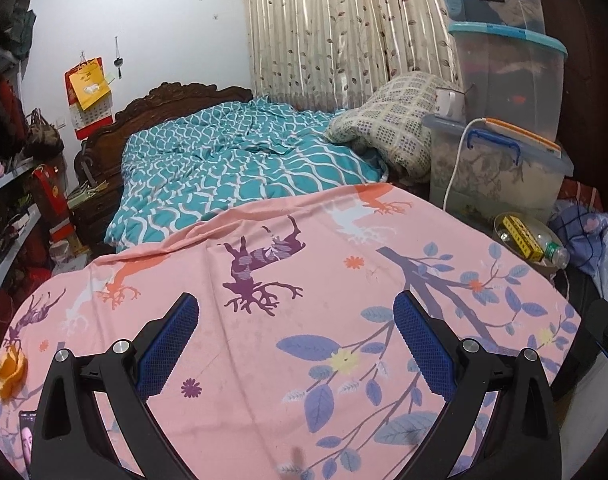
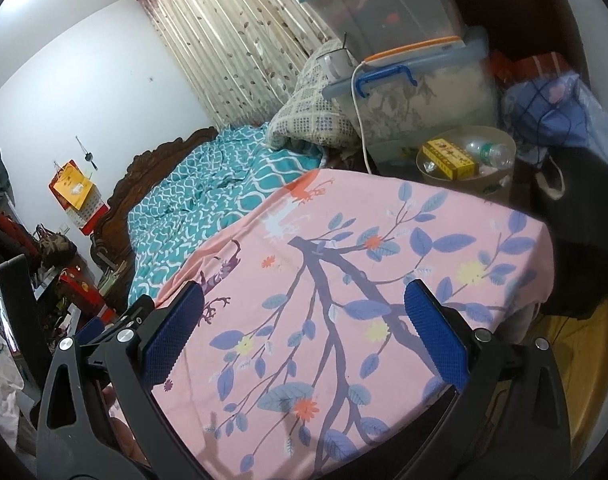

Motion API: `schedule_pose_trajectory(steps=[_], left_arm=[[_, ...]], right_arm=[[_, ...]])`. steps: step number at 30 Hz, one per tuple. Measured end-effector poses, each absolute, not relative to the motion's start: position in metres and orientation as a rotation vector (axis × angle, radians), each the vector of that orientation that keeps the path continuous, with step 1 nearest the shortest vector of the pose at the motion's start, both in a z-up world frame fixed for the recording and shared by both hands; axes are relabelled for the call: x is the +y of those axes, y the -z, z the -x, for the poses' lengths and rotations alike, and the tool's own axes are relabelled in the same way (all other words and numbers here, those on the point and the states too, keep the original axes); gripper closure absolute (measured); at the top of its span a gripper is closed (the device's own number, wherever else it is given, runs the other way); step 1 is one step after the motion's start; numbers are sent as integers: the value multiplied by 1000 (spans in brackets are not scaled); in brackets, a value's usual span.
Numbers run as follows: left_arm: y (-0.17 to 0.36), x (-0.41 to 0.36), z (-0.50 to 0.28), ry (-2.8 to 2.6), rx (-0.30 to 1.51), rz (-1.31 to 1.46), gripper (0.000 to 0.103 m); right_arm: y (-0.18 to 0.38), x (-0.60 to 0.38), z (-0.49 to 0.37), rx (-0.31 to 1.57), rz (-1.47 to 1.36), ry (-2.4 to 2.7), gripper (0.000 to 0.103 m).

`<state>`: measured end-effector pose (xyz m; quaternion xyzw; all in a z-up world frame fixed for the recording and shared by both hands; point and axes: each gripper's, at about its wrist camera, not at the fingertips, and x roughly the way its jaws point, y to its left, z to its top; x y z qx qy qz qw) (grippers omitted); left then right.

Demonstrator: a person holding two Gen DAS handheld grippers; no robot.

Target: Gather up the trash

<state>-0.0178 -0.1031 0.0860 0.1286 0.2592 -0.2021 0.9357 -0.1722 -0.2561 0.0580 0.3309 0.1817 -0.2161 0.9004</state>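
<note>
A round trash bin [image 1: 503,222] [image 2: 499,140] stands beside the bed at the right. It holds a yellow box [image 1: 521,237] [image 2: 449,159] and a clear plastic bottle [image 1: 551,250] [image 2: 489,153]. An orange peel [image 1: 11,372] lies on the pink sheet at the far left edge. My left gripper [image 1: 296,336] is open and empty above the pink sheet [image 1: 304,280]. My right gripper [image 2: 304,328] is open and empty above the same sheet [image 2: 343,260], with the bin ahead to its right.
A teal quilt [image 1: 232,168] and a checked folded blanket [image 1: 391,128] lie further up the bed. Stacked plastic storage boxes [image 1: 503,80] with a white cable stand behind the bin. Shelves [image 1: 8,184] line the left wall. A phone [image 1: 26,440] lies at the sheet's lower left.
</note>
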Motion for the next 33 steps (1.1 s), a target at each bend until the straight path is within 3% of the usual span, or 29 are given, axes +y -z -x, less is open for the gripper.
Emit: schedule_pose_trajectory(steps=[33], left_arm=[[-79,-119,33,432,534,-334,9]], right_arm=[[-46,-260,176,381,-719,448,4]])
